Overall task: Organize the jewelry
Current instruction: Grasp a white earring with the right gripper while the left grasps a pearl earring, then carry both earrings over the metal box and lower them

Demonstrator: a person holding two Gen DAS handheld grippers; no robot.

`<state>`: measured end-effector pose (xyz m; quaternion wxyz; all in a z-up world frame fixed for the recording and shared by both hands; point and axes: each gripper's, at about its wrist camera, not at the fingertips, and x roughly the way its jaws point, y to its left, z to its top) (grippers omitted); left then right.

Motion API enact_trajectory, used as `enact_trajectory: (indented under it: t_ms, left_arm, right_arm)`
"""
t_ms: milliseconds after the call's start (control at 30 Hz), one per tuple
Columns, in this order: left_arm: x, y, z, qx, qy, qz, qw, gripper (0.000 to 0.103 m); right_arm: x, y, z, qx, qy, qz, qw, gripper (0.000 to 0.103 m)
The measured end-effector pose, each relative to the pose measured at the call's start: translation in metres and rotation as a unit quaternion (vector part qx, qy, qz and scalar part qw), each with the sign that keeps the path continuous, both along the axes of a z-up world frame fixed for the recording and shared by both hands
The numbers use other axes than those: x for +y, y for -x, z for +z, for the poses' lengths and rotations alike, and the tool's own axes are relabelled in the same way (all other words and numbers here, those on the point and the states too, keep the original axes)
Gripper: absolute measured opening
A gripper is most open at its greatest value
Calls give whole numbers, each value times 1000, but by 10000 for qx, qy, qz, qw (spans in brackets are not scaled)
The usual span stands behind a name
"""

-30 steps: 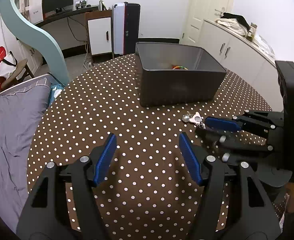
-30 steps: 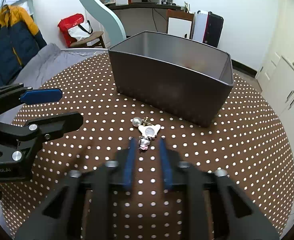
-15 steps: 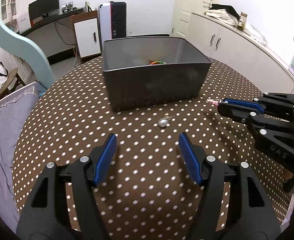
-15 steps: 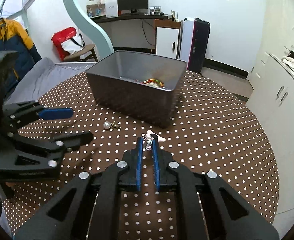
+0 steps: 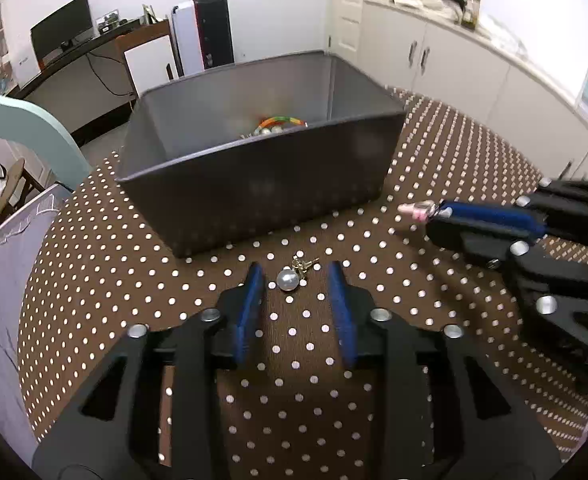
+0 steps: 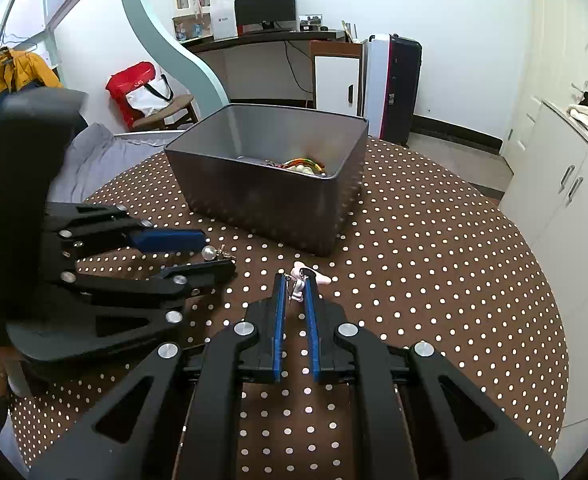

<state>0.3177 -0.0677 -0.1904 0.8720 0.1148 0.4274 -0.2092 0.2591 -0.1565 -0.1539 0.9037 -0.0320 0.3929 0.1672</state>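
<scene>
Round table [image 5: 433, 152] under a brown cloth with white dots, set in a white-walled room. Two claws work over it. Left claw [image 5: 294, 276], black frame with blue pads, has just been closing; its jaws stand part-way apart on either side of one pearl earring [image 5: 288, 279] that lies on the cloth, and the pads do not press on it. That earring is a round, glossy bead with a small gold-coloured fitting at its far end, seen again from the right wrist [image 6: 210, 253] between the left claw's tips. Right claw [image 6: 295, 282] is pressed together on one small charm [image 6: 299, 276], white and pink with a metal link, held clear of the cloth; from the left wrist the same charm [image 5: 415, 209] juts from the tips of the right claw [image 5: 433, 216]. One dark grey bin [image 5: 262, 188], rectangular with smooth, slightly flared walls, stands just beyond both claws; its near wall hides most of its floor. Inside it, one orange-and-green bangle [image 5: 282, 121] and several pale beads [image 5: 268, 131] show above the rim. Farther off: one desk with a monitor [image 6: 265, 9], one upright suitcase [image 6: 391, 88], white cabinets [image 5: 453, 64], one red bag [image 6: 132, 84] on a chair.
</scene>
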Motion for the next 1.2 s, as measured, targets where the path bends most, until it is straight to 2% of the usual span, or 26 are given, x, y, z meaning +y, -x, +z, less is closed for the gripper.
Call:
enact_trajectory:
  t_ms: [33,100,267,367,567,700,900,1200]
  left_arm:
    - [0,-1,0,-1,7,-29,10000,28]
    - [0,-1,0,1,28,-71,10000,12]
    - [3,2,2,17,58,-96,9999,11]
    - [12,7,9,66,263,-85,9996,11]
    - [32,19,51,-215,807,-90,9965,11]
    - [43,10,73,-327,1032,5,9941,11]
    - [45,-23,78,-257,941,234,9950,11]
    - [36,-60,72,-156,756,412,9962,11]
  right_arm:
    - [0,0,0,1,-4,2,10000,8]
    - [-1,0,0,14,-1,3,10000,8]
    - [-2,3,6,-23,-12,-3,10000,8]
    - [-2,6,14,-91,-50,12,9999,8]
    - [-2,10,41,-336,-163,89,9993,8]
    - [-2,2,60,-508,-255,60,9984,8]
    - [3,-23,67,-587,-340,-19,9977,8]
    - [7,-48,53,-427,-361,-107,9984,8]
